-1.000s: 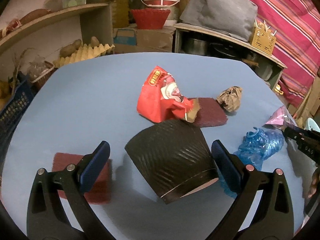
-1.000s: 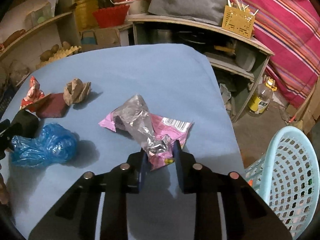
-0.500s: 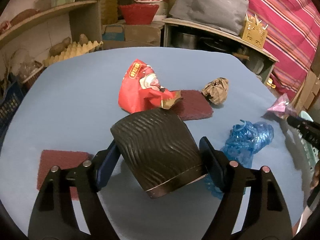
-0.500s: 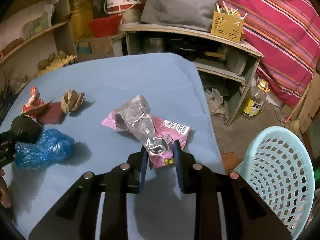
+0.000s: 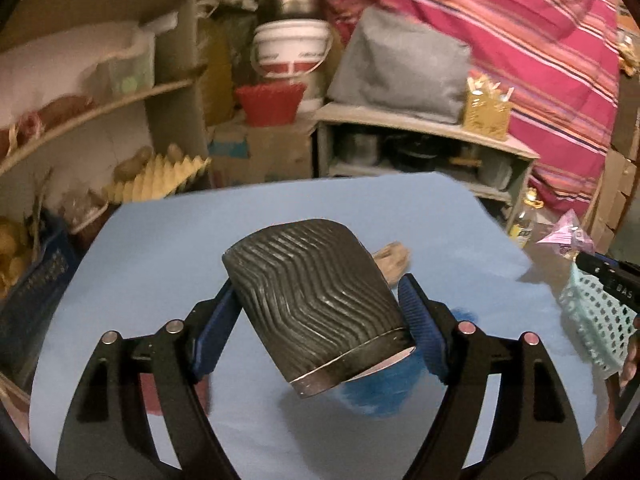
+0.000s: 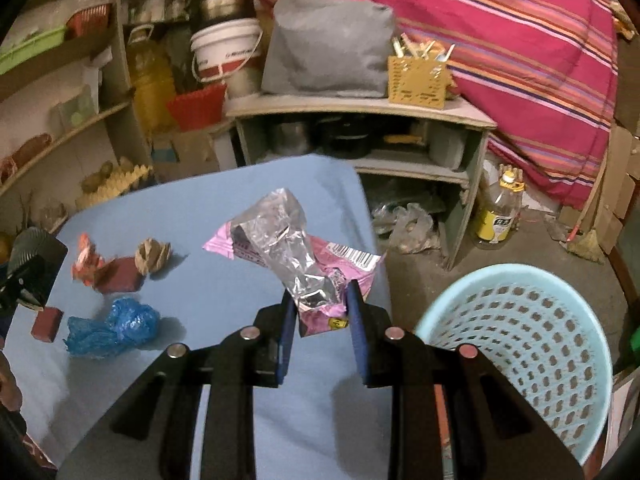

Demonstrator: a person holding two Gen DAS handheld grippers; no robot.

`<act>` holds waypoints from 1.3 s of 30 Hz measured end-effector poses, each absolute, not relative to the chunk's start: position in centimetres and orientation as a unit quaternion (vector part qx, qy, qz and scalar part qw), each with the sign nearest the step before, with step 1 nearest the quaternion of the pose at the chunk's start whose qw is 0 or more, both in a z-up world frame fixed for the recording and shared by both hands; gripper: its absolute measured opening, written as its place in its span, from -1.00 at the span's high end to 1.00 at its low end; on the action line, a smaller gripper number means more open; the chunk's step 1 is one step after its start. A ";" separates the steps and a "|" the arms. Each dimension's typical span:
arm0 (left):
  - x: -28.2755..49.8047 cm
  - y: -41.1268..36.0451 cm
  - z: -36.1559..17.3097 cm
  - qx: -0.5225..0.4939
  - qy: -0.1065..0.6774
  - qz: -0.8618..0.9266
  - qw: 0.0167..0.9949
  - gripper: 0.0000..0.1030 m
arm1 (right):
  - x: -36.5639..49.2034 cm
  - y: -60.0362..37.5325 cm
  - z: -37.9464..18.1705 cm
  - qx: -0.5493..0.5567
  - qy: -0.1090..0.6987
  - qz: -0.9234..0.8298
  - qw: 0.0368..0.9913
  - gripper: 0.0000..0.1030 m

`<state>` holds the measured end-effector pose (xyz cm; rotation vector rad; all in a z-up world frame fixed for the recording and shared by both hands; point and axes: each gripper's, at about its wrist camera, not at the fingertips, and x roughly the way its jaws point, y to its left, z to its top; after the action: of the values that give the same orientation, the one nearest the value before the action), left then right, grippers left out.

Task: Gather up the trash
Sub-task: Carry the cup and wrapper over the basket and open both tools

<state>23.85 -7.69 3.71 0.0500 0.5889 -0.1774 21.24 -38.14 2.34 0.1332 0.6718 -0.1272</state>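
The left gripper [image 5: 320,320] is clamped across a black ribbed paper cup [image 5: 316,304], its blue pads pressing the cup's sides; the jaws closed in on it within the last second and have not narrowed further since. The cup lies tilted between the fingers, its open rim toward the near right, held clear above the blue table [image 5: 168,240]. Under the cup's rim a crumpled blue plastic bag [image 5: 380,392] shows on the table, and a brown paper ball [image 5: 394,262] peeks out just beyond the cup's far side. The right gripper [image 6: 320,312] is pinched on a pink and silver snack wrapper [image 6: 296,256], which hangs lifted over the table's right edge, with the pale blue basket [image 6: 520,344] on the floor near right of it. In the right wrist view, the left part of the table carries a red wrapper [image 6: 86,258], two dark red scouring pads [image 6: 120,278] [image 6: 46,322], the paper ball and the blue bag. Shelves with a white bucket [image 6: 226,50] and a striped cloth [image 6: 520,48] stand at the far side.
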 end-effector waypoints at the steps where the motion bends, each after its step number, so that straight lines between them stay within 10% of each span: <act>1: 23.7 -8.3 4.0 0.024 0.288 -0.092 0.953 -0.49 | 20.9 -38.6 2.6 0.066 0.326 -0.067 0.941 0.50; 25: 17.7 -37.7 0.2 0.059 0.296 -0.321 0.897 -0.50 | 10.4 -55.5 2.9 0.127 0.292 -0.217 0.923 0.50; 39: 18.6 -38.0 1.2 0.069 0.277 -0.303 0.909 -0.90 | 10.8 -55.9 1.9 0.129 0.310 -0.216 0.917 0.50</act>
<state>18.57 -38.04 1.16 0.1417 0.5718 -0.6246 10.78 -55.88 1.93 0.2648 0.6370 -0.4446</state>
